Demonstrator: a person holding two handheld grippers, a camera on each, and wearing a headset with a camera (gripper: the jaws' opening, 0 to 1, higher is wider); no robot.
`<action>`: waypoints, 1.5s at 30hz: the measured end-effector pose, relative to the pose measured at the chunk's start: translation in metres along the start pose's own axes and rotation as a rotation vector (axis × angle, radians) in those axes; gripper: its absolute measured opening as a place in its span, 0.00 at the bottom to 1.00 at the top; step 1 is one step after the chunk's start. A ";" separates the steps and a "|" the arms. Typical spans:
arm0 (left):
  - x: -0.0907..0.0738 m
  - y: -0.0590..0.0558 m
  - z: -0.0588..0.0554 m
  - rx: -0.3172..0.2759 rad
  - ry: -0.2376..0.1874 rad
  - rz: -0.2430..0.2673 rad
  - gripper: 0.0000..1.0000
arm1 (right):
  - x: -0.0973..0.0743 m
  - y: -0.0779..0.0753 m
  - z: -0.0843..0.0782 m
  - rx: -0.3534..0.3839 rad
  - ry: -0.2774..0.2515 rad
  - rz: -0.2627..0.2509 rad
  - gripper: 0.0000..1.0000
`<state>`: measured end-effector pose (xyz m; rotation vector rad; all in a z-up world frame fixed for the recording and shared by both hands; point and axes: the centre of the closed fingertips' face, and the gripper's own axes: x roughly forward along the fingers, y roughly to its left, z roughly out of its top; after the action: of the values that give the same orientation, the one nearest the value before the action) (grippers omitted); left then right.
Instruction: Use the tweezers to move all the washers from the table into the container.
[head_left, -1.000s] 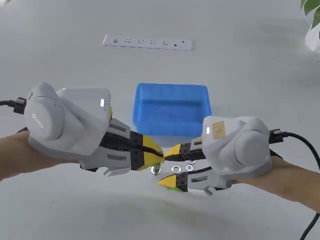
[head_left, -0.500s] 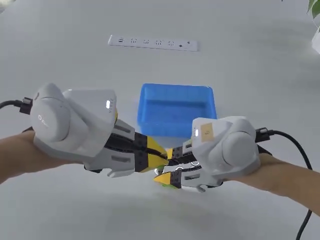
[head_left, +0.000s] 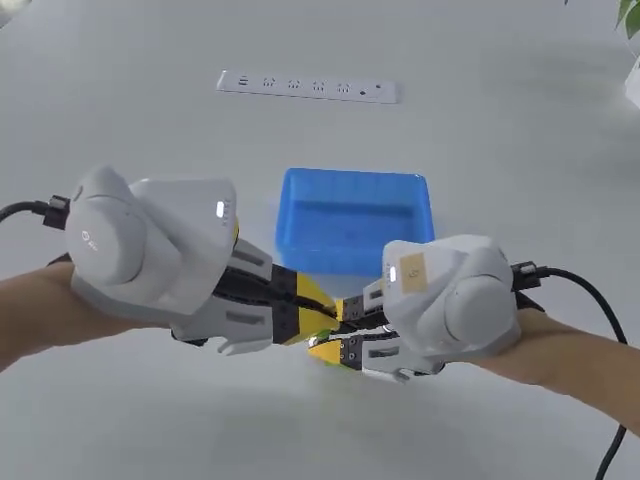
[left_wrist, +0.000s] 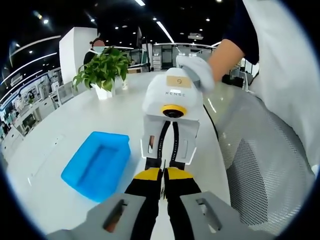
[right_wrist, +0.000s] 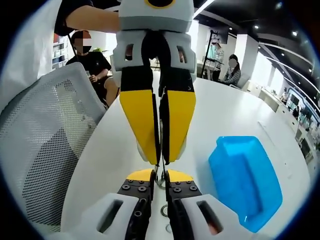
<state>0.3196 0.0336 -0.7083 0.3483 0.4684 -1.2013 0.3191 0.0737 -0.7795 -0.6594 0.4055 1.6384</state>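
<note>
Since a second ago, right tongs have neared left tongs.

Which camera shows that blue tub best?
The left gripper view: the whole blue tub shows, rim and inside. In the head view the right claw hides its near corner; the right gripper view sees it slanted.

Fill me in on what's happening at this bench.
A person holds a gripper in each hand over the white table. The tips meet nose to nose just in front of a blue container. The left gripper is shut on a thin metal piece, apparently the tweezers. The right gripper has its jaws close around the same piece, but I cannot tell if it grips it. Washers lie on the table below the tips, and the container looks empty.
</note>
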 end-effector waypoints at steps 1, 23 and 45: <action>0.000 0.001 0.000 -0.030 -0.005 0.002 0.06 | 0.000 0.000 0.000 0.007 -0.002 -0.002 0.10; -0.005 0.003 -0.008 0.019 0.051 0.004 0.22 | -0.001 -0.002 0.004 0.019 -0.006 -0.015 0.09; -0.047 0.018 -0.028 -0.127 0.039 0.191 0.34 | -0.037 -0.017 0.026 0.054 -0.004 -0.059 0.09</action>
<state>0.3186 0.0909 -0.7074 0.3005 0.5313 -0.9761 0.3331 0.0637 -0.7351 -0.6224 0.4220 1.5675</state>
